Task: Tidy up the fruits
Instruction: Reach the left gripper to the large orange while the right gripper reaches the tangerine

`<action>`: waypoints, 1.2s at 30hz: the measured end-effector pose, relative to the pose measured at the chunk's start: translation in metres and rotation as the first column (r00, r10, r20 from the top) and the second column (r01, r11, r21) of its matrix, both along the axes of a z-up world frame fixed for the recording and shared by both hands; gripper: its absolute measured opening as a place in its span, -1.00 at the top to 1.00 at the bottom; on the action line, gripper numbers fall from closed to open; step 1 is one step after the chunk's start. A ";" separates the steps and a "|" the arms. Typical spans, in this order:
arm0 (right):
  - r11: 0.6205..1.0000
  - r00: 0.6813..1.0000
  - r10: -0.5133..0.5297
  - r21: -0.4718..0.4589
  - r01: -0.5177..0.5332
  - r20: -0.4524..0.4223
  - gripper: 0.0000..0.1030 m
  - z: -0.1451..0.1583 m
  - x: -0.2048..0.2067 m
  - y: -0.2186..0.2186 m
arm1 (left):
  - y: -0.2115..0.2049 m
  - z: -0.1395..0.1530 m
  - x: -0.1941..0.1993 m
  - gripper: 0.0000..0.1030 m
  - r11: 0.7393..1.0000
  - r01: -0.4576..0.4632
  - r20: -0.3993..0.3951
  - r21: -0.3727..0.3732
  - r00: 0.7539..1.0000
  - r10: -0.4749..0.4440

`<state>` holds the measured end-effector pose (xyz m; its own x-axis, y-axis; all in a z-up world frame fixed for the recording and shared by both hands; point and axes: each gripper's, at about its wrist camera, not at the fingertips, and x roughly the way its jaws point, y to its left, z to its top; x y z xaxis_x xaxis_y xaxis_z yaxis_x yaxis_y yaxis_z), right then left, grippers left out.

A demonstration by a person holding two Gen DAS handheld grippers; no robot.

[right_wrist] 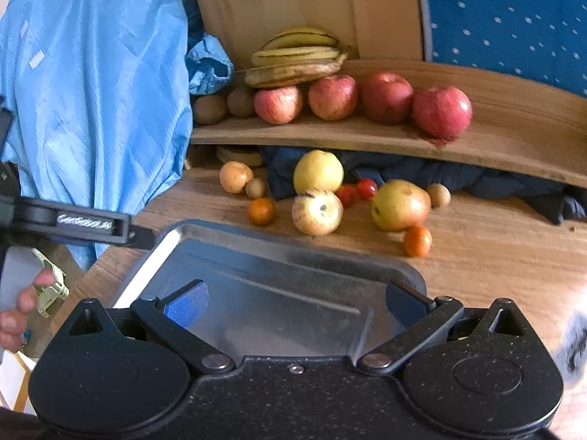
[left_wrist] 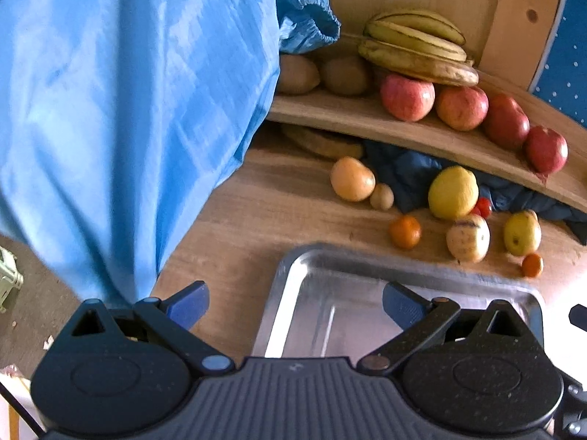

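An empty metal tray [left_wrist: 293,282] [right_wrist: 176,234] lies on the wooden table. Beyond it lie loose fruits: a yellow round fruit [left_wrist: 453,192] [right_wrist: 318,171], a pale striped fruit [left_wrist: 468,238] [right_wrist: 317,211], a yellow-green apple [left_wrist: 522,233] [right_wrist: 400,205], small oranges [left_wrist: 405,232] [right_wrist: 261,211], cherry tomatoes [left_wrist: 483,206] [right_wrist: 357,190]. Red apples [left_wrist: 407,98] [right_wrist: 333,97] and bananas [left_wrist: 414,46] [right_wrist: 297,57] sit on a raised wooden shelf [left_wrist: 367,119] [right_wrist: 330,135]. My left gripper [left_wrist: 295,304] is open over the tray's left edge. My right gripper [right_wrist: 297,302] is open over the tray.
A blue garment [left_wrist: 128,110] [right_wrist: 91,91] hangs at the left. A dark blue cloth [left_wrist: 407,172] [right_wrist: 458,179] lies under the shelf. The left gripper's body [right_wrist: 73,220] shows at the left of the right wrist view. The table edge runs at lower left.
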<state>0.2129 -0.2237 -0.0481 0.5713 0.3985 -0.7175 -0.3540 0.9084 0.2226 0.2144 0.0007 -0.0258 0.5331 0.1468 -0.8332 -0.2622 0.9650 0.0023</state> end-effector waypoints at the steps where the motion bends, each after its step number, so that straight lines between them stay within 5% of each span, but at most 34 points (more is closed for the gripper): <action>1: 1.000 1.000 0.003 -0.004 -0.003 0.003 -0.99 0.001 0.003 0.003 | 0.003 0.000 0.006 -0.99 1.000 0.008 -0.001 0.001 1.000 -0.008; 14: 0.998 1.000 0.001 -0.061 0.000 0.011 -0.99 -0.003 0.052 0.054 | 0.025 -0.016 0.078 -0.99 0.993 0.117 -0.030 -0.028 0.993 -0.118; 23: 0.991 0.996 0.092 -0.097 -0.093 -0.012 -0.98 -0.009 0.082 0.093 | 0.028 -0.032 0.115 -0.99 0.978 0.201 -0.058 -0.061 0.977 -0.204; 36: 0.993 0.995 0.062 -0.099 -0.069 -0.076 -0.72 -0.026 0.105 0.115 | 0.029 -0.053 0.141 -0.99 0.958 0.266 -0.084 -0.106 0.958 -0.275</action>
<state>0.3182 -0.1090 -0.0737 0.4915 0.3562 -0.7947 -0.3996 0.9030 0.1576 0.3554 0.0293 -0.0791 0.4583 -0.0721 -0.8859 0.0058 0.9969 -0.0781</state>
